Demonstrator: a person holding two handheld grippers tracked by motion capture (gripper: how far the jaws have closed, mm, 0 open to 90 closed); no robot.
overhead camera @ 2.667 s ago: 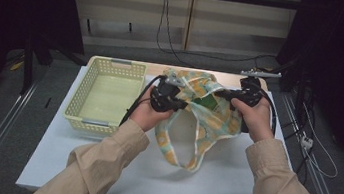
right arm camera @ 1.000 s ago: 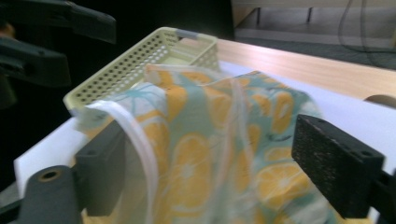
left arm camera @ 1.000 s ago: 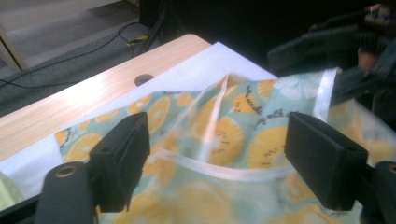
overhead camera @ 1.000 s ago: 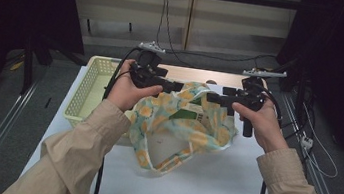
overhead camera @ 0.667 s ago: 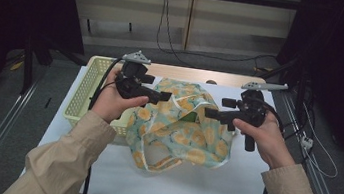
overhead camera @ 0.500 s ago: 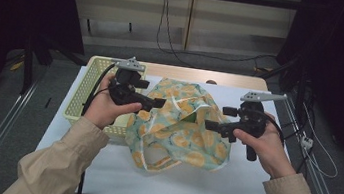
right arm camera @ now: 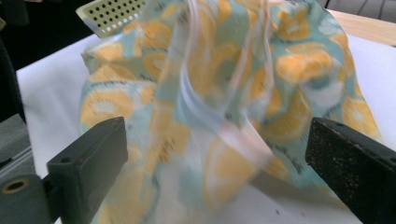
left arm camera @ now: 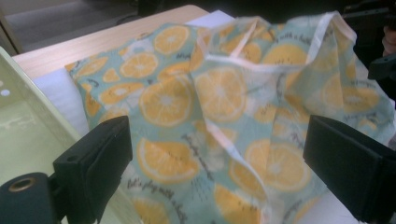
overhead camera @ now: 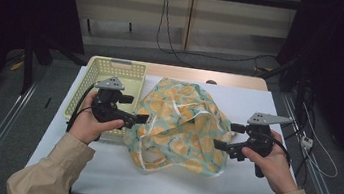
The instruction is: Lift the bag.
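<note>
Lemon-print cloth bag (overhead camera: 181, 126) lying crumpled in the middle of the white table (overhead camera: 248, 193), just right of the pale green basket (overhead camera: 114, 77), one edge touching or overlapping the basket's near corner. White trim and straps (left arm camera: 224, 63) tangled across the top.

Left gripper (overhead camera: 141, 119) at the bag's left edge, right gripper (overhead camera: 218, 144) at its right edge. Both with jaws wide apart, nothing pinched, fabric just sitting in the gap in both gripper views.

Looks like a spread-or-fold step. Best bet: close each claw on a hemmed edge or strap rather than loose middle fabric, grab one layer only, then pull outward evenly so no bunching. Worth keeping the left side from dragging into the basket.

Writing: small dark script on the print (left arm camera: 142, 184), something like "let's play with a...", rest too blurry. No brand label visible.
</note>
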